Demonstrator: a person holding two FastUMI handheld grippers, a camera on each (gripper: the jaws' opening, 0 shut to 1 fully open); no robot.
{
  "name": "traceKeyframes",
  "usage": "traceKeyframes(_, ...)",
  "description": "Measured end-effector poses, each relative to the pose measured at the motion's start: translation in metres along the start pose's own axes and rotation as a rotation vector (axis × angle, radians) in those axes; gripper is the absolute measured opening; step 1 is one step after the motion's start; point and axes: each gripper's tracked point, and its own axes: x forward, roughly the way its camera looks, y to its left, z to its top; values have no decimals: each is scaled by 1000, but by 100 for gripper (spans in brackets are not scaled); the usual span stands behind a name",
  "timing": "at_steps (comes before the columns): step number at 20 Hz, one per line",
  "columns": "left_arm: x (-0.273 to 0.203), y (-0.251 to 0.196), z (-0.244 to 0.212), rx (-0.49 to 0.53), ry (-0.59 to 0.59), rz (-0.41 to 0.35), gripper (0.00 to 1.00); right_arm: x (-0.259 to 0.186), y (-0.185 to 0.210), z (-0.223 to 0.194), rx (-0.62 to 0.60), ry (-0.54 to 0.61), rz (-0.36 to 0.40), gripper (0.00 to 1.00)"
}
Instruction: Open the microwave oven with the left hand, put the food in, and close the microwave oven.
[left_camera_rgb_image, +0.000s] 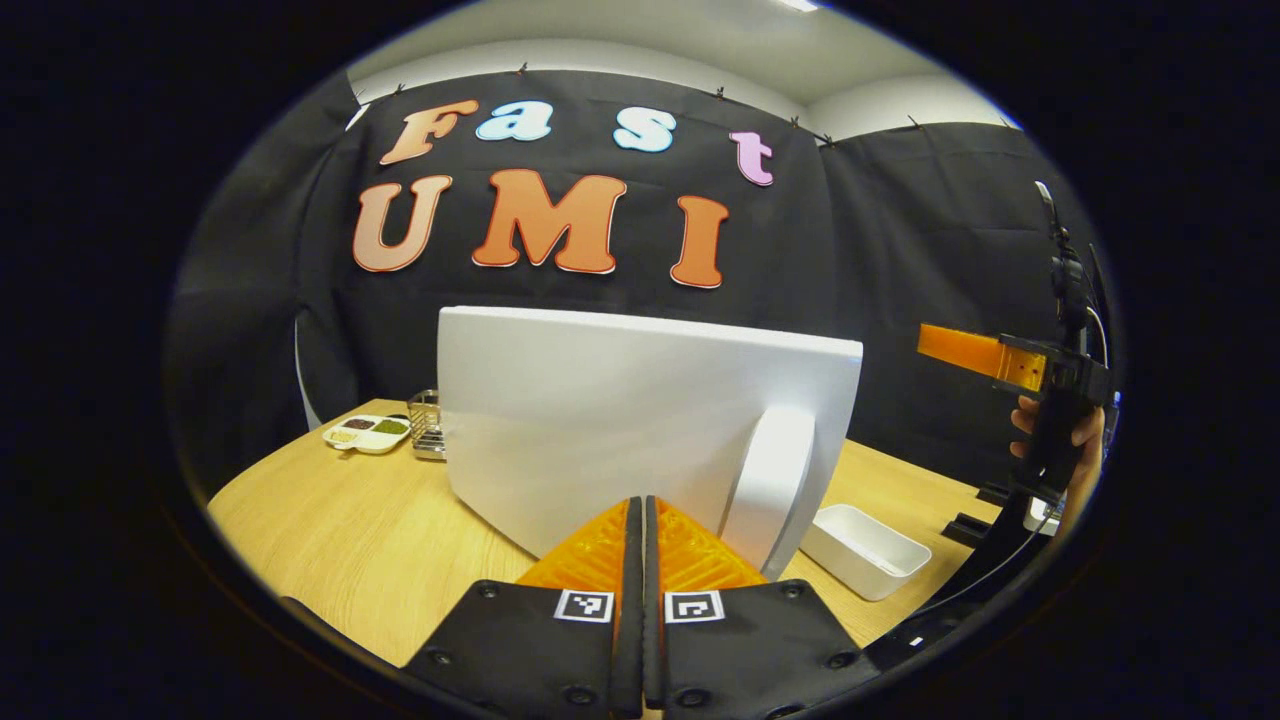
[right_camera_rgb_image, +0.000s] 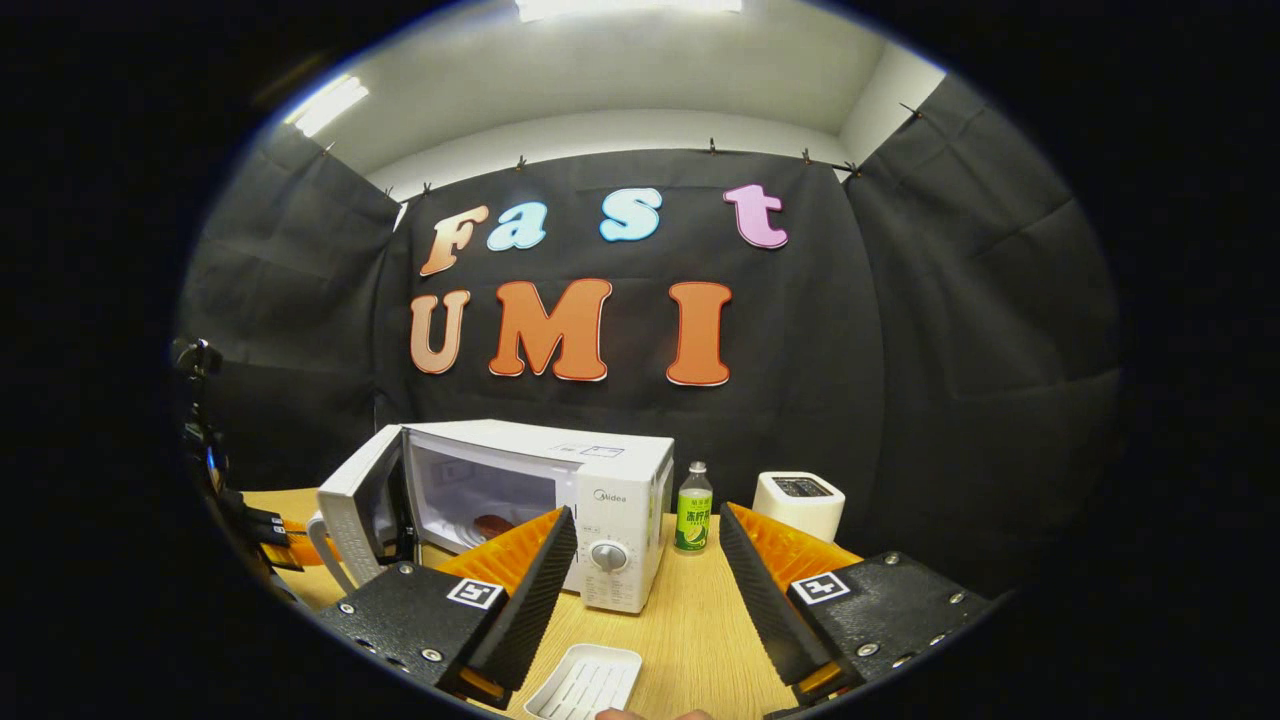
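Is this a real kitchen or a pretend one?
Probably a pretend one: a recording booth set up like a kitchen. A microwave, a drink bottle and a toaster sit on a wooden table, with black cloth walls around.

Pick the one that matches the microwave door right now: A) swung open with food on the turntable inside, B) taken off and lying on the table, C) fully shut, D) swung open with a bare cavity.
A: in the right gripper view the microwave door stands swung out to the left, and a reddish-brown piece of food lies inside the lit cavity.

Green-labelled bottle (right_camera_rgb_image: 693, 520) beside white toaster (right_camera_rgb_image: 797, 504) — wooden table (right_camera_rgb_image: 690, 630), white tray (right_camera_rgb_image: 588, 682).
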Motion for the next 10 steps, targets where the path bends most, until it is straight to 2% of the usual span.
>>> traceKeyframes(1,5,-5,1,10,-1,-8,4,0,-2,0,4,0,1,89)
traceKeyframes(10,80,-44,5,71,17,-53,5,3,-14,-10,19,26,-6,89)
